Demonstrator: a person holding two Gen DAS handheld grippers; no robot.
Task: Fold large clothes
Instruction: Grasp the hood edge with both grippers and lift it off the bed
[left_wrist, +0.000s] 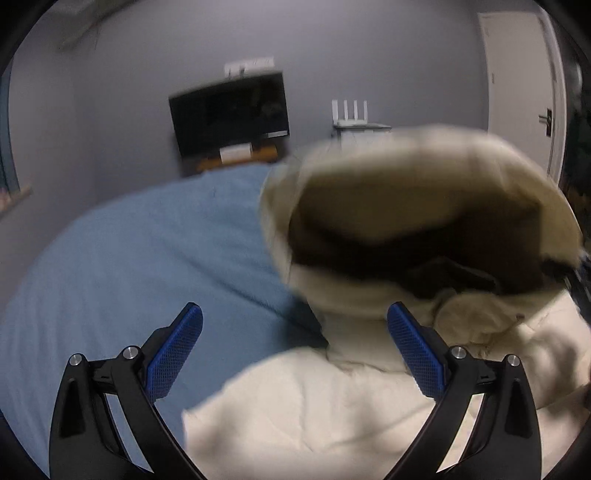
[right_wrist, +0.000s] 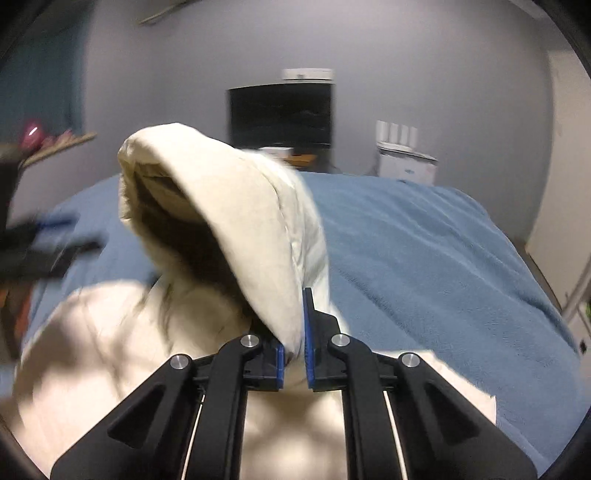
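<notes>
A large cream padded jacket (left_wrist: 332, 398) lies on a blue blanket (left_wrist: 129, 266). Its hood (left_wrist: 417, 173) stands raised, with a dark lining inside. My left gripper (left_wrist: 295, 332) is open and empty, its blue pads spread wide just before the jacket's collar. My right gripper (right_wrist: 293, 332) is shut on the edge of the hood (right_wrist: 266, 229) and holds it lifted above the jacket body (right_wrist: 110, 350). The left gripper also shows blurred at the left edge of the right wrist view (right_wrist: 44, 240).
The blue blanket (right_wrist: 424, 251) covers a bed. Behind it is a grey wall with a dark screen (left_wrist: 229, 114), a white router (left_wrist: 351, 114) on a small unit, and a white door (left_wrist: 524, 85) at the right.
</notes>
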